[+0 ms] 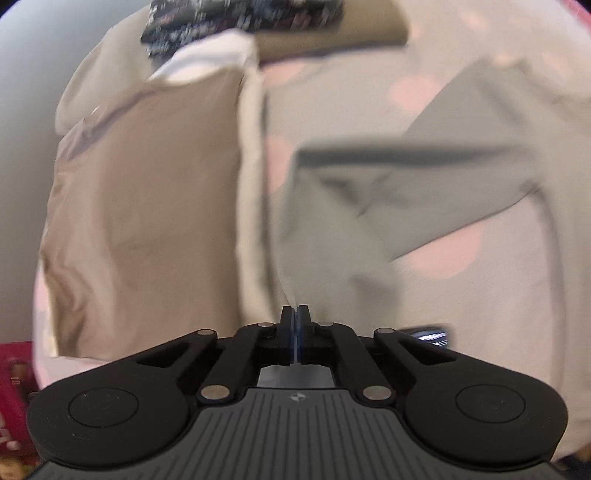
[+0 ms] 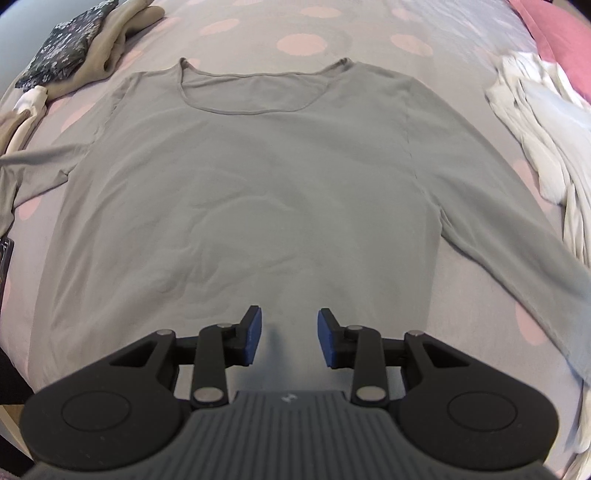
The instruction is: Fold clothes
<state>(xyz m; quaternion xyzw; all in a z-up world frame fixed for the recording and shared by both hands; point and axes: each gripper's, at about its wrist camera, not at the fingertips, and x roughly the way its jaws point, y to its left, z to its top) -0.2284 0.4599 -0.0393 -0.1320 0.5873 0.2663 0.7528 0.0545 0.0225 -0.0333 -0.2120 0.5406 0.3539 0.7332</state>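
A grey long-sleeved shirt (image 2: 251, 177) lies flat on the spotted bedsheet (image 2: 303, 42), neckline at the far side. My right gripper (image 2: 290, 332) hovers over its near hem, open, blue pads apart with nothing between them. In the left wrist view, which is blurred, the shirt's sleeve (image 1: 369, 192) lies bent on the sheet. Its fabric edge runs down into my left gripper (image 1: 294, 314), whose fingers are pressed together on it.
A folded beige garment (image 1: 147, 203) lies left of the sleeve, with a dark floral garment (image 2: 66, 44) on a tan one beyond it. White clothes (image 2: 546, 129) are heaped at the right by a pink pillow (image 2: 554, 33). A small dark object (image 1: 430, 334) lies near the left gripper.
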